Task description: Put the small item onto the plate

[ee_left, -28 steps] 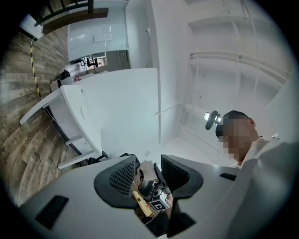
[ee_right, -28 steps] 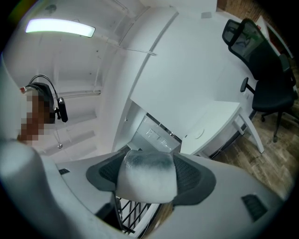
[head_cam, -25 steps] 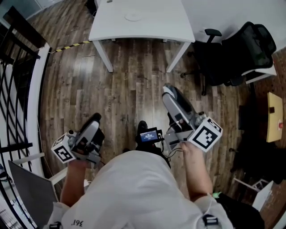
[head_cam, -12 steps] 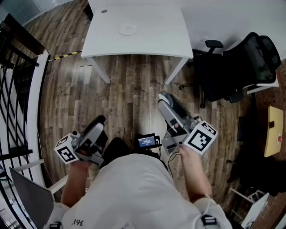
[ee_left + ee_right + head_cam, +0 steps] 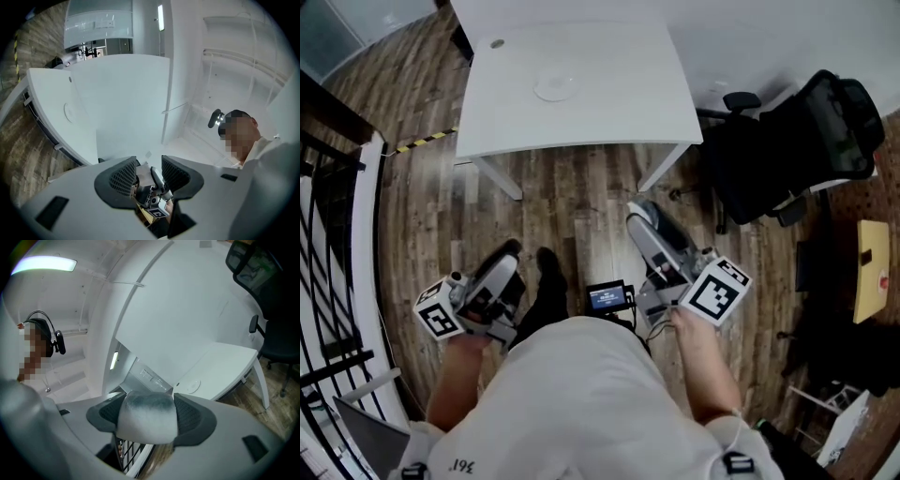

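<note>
Right gripper (image 5: 643, 217) clamped on fuzzy grey-white item (image 5: 146, 420), left gripper (image 5: 148, 171) parted, empty, flat round plate (image 5: 554, 88) mid smooth white table (image 5: 623, 103).

The surface (image 5: 609, 103) stands far across the floor (image 5: 572, 197), with the plate (image 5: 554, 88) on it, left of its middle. An office chair (image 5: 797, 141) is right of it, a railing (image 5: 333, 234) far left. Near, the left claw (image 5: 508, 250) and right claw (image 5: 640, 211) are side by side, well short of the surface; the small item (image 5: 146, 420) sits between the right claw's jaws.
</note>
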Available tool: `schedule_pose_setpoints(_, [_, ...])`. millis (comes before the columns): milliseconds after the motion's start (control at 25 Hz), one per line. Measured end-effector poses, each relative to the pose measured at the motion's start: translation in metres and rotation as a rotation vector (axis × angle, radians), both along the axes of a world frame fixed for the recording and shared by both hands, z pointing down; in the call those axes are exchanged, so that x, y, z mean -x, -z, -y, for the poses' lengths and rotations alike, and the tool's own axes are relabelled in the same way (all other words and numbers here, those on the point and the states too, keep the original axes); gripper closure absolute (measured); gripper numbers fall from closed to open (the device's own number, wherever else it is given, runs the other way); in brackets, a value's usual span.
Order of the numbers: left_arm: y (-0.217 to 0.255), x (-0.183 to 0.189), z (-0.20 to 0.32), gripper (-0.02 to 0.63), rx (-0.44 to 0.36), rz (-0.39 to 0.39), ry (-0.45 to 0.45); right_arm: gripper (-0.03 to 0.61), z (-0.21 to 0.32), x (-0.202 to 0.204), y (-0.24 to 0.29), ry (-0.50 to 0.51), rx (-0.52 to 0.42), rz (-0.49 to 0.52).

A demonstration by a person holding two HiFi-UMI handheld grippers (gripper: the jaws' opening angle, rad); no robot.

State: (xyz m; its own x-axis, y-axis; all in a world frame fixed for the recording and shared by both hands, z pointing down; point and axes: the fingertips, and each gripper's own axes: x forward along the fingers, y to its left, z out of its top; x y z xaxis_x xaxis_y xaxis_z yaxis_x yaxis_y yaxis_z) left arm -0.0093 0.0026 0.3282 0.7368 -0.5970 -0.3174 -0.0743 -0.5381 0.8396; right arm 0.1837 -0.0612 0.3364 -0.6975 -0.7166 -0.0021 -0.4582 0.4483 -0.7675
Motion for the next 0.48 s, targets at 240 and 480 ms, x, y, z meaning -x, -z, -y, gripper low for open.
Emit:
schedule_pose_setpoints(240, [0.016,0.040,0.079,0.445,-0.013,-0.009,-0.060,0.270,0.071,0.044,0.016,-0.040,-0.015,-0.028])
schedule_pose_setpoints(480, [0.012,0.072,0.133,0.445,-0.001,-0.026,-0.090,0.270,0.123,0.072,0.010,-0.078,0.000,-0.055])
